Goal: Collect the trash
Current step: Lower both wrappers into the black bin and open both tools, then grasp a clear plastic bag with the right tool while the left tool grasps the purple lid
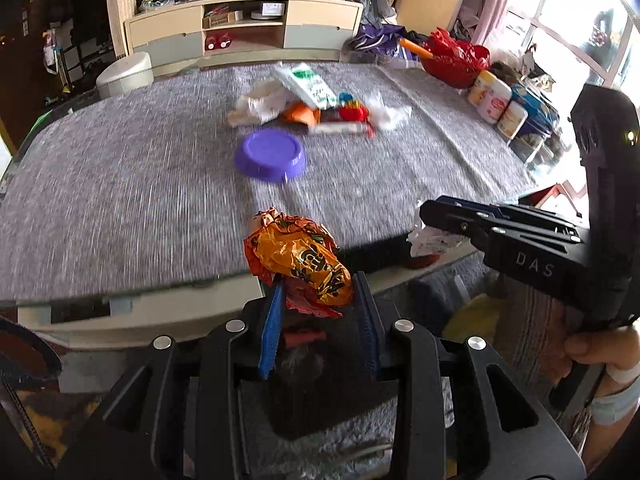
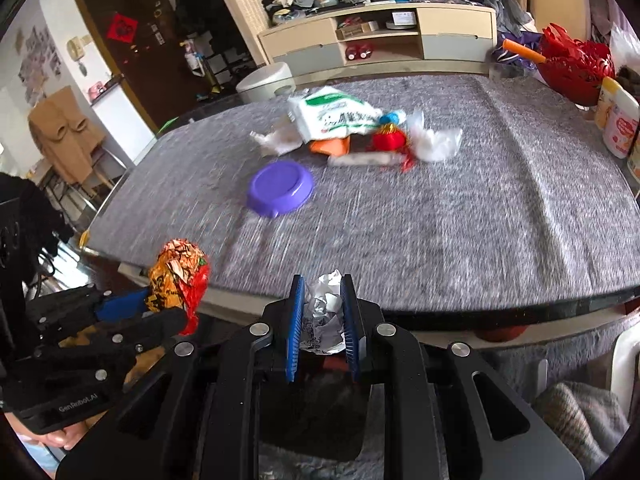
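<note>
My left gripper [image 1: 320,284] is shut on a crumpled orange and red snack wrapper [image 1: 298,260], held just off the near edge of the grey table [image 1: 120,200]. The same wrapper [image 2: 176,280] shows at the left of the right wrist view. My right gripper [image 2: 322,292] is shut on a crumpled white paper ball [image 2: 326,316], also beyond the table's near edge; in the left wrist view that paper [image 1: 430,238] hangs from its black fingers. On the table lie more trash: a white and green bag [image 2: 334,114], white tissue [image 2: 434,142], a red wrapper [image 2: 388,140] and a purple lid [image 2: 280,188].
A red basket [image 1: 454,62] and several white bottles [image 1: 490,98] stand along the table's right side. Behind the table is a beige cabinet [image 1: 244,30] and a white stool [image 1: 126,74]. A person's hand [image 1: 600,354] holds the right gripper's handle. Grey carpet lies below.
</note>
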Motion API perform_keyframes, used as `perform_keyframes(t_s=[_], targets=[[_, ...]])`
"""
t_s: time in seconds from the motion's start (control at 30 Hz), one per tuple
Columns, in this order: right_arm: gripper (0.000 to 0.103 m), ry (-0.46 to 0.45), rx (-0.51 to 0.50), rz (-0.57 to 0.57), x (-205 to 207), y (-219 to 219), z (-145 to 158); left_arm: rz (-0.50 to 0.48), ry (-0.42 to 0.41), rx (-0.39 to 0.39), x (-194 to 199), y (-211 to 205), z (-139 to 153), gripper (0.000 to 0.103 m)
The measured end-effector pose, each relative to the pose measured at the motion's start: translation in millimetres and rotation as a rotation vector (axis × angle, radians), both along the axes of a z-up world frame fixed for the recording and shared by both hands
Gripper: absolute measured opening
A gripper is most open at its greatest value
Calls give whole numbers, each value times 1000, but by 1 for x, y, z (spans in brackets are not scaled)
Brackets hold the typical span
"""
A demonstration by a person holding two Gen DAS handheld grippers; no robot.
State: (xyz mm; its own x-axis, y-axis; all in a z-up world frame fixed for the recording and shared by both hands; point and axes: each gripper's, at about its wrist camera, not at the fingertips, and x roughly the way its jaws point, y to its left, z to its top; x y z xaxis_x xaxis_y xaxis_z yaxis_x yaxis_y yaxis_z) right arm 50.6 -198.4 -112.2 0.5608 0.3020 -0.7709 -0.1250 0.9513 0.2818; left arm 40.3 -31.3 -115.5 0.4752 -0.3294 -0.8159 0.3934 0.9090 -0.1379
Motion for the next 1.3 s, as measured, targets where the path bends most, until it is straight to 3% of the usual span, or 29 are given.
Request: perform_keyframes(t_s=[0.23,0.7,1.03,1.07,1.13,1.3], targets=[[20,37,-1,15,-19,11,-21,8,58,2,-22,10,-29,32],[20,186,-71,64,-36,41,-94,14,275,-8,-34,17,-120,33],[23,226,-74,69,-30,44,-110,16,296,4,-32,20,-129,36],[27,227,-73,65,-30,43,-110,19,295,5,-31,20,-129,40],[55,225,-67,56,-29,41,-110,23,287,10,-30,20,-127,46],[64,212,-68,39,-27,36,-104,34,265,18,-28,24,-120,63]])
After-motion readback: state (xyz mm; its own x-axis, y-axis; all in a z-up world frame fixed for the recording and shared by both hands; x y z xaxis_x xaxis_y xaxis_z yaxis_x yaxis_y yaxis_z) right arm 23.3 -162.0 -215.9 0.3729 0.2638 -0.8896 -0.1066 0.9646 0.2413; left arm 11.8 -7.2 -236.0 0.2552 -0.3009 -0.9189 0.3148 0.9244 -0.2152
